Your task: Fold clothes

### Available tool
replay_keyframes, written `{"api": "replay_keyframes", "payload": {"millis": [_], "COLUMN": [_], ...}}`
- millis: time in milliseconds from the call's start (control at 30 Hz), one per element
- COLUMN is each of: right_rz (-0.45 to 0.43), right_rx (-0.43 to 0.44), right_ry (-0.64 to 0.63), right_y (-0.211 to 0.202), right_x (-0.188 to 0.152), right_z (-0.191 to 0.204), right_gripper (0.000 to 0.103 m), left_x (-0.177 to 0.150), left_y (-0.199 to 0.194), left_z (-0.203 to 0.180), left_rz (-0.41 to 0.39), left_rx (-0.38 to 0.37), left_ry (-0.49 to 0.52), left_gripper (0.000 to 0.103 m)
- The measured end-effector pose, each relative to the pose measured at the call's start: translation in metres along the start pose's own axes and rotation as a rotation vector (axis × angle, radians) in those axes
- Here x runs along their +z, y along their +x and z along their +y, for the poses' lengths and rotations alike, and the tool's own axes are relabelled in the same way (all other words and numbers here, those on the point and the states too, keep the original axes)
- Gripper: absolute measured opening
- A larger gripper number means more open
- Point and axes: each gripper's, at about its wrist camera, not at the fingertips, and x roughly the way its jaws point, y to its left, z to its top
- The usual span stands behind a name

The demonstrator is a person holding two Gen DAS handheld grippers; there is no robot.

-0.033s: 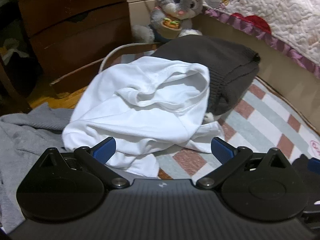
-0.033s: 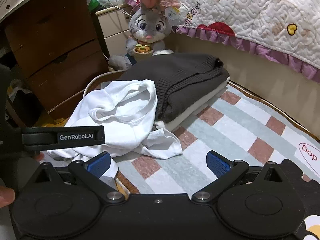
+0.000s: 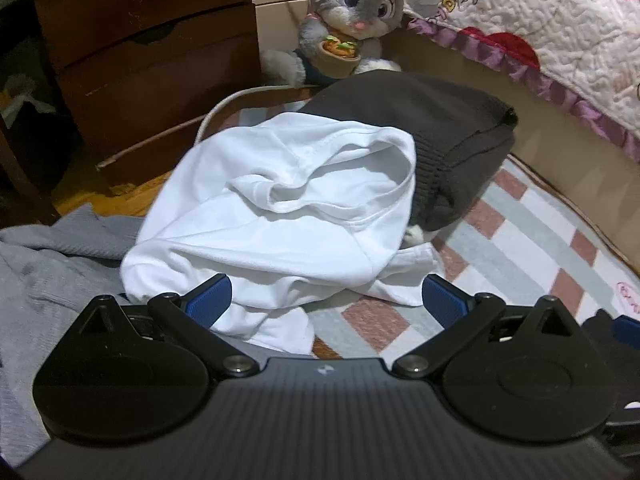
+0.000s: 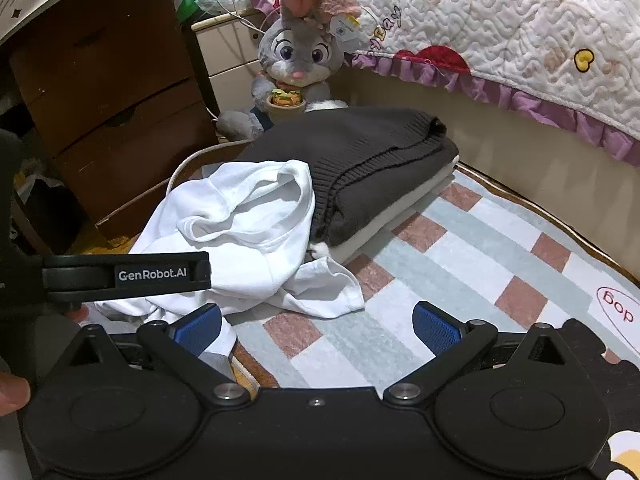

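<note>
Nearest the lenses, both claws stand spread wide with nothing between the blue pads: the left gripper (image 3: 324, 300) hangs over the near-left edge of the checked rug (image 4: 460, 264), the right gripper (image 4: 316, 326) just beside it over bare checks. In the right wrist view the left gripper's branded bar crosses the left side, a fingertip showing beneath it.

Directly ahead of the left gripper lies the white shirt (image 3: 288, 216), crumpled in a loose heap at the rug's near-left corner. One limp flap trails toward the left gripper's left pad and seems to touch it or pass just under it; the fisheye makes that hard to settle. From the right gripper the white shirt (image 4: 248, 232) lies ahead and to the left, so the left gripper is the nearer. The heap's long axis appears to run from the near-left edge diagonally toward the rug's far middle.

To the left, off the rug, a grey garment (image 3: 52, 264) sprawls unfolded.

Beyond the shirt, touching its far-right side, a dark knit sweater (image 4: 372, 160) sits folded flat on a folded pale garment (image 4: 400, 216).

Farthest back, a plush rabbit (image 4: 298, 64) sits against the bed base, under the quilt (image 4: 500, 32).
</note>
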Motion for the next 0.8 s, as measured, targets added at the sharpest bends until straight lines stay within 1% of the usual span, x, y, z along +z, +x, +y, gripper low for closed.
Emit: {"api": "replay_keyframes", "payload": {"millis": [267, 367, 433, 467, 600, 800], "right_rz": [-0.031, -0.031, -0.025, -0.015, 0.006, 0.029], "right_rx": [-0.016, -0.013, -0.009, -0.010, -0.007, -0.007], "right_ry": [-0.002, 0.005, 0.014, 0.015, 0.022, 0.029], "right_y": [0.000, 0.000, 0.001, 0.005, 0.008, 0.010], "right_x": [0.000, -0.001, -0.002, 0.001, 0.001, 0.001], "right_z": [0.001, 0.002, 0.002, 0.000, -0.003, -0.005], "right_gripper": [0.103, 0.103, 0.103, 0.103, 0.103, 0.103], "left_x": [-0.001, -0.002, -0.004, -0.005, -0.004, -0.005], "left_y": [0.009, 0.013, 0.019, 0.020, 0.023, 0.022], "left_z": [-0.008, 0.014, 0.024, 0.026, 0.026, 0.026], "left_rz": [-0.033, -0.015, 0.005, 0.009, 0.008, 0.009], "left_rx": [0.033, -0.037, -0.073, -0.078, -0.048, -0.064], "left_ry": [-0.017, -0.066, -0.076, -0.075, -0.049, -0.064], "left_gripper": [0.103, 0.103, 0.103, 0.103, 0.103, 0.103]}}
